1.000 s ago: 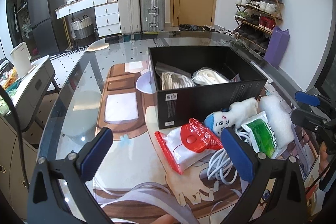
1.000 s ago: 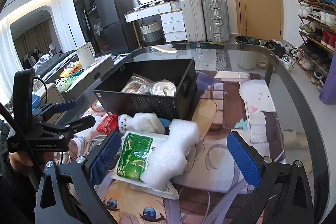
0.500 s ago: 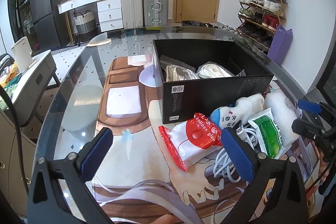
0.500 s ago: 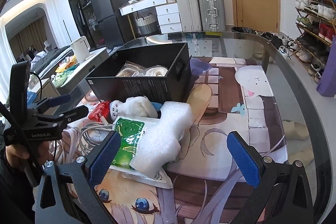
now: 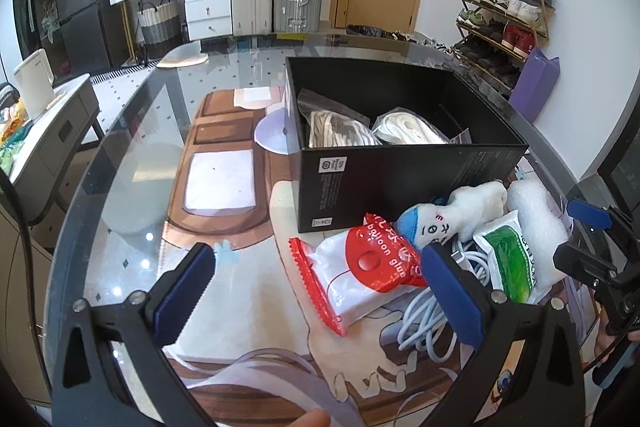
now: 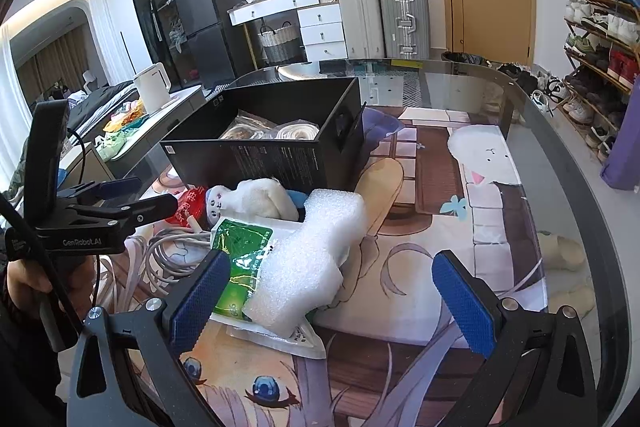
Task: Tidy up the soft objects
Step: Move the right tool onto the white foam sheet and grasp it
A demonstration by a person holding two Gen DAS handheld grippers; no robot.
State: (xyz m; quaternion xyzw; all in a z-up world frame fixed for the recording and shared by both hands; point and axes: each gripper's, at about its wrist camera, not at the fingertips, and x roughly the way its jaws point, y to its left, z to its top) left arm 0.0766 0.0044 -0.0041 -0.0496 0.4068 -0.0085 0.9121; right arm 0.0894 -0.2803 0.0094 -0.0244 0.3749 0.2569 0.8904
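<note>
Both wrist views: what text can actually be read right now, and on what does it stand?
"balloon glue": red and white packet.
"GenRobot.AI": body of the left tool.
Black box: small print and labels on its walls, too small to read.
Green packet: print along its edge, blurred.

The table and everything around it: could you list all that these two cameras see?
black box: 1, black, open, mid-table
bagged cords: 2, cream, inside box
balloon glue packet: 1, red-white, before box
plush doll: 1, white with blue cap, against box
green packet: 1, green-white, under foam
foam wrap: 1, white, on green packet
cable: 1, white, coiled beside packets
suitcases: 3, white, silver, teal, back wall
shoe rack: 1, right wall
left gripper: open
right gripper: open
</note>
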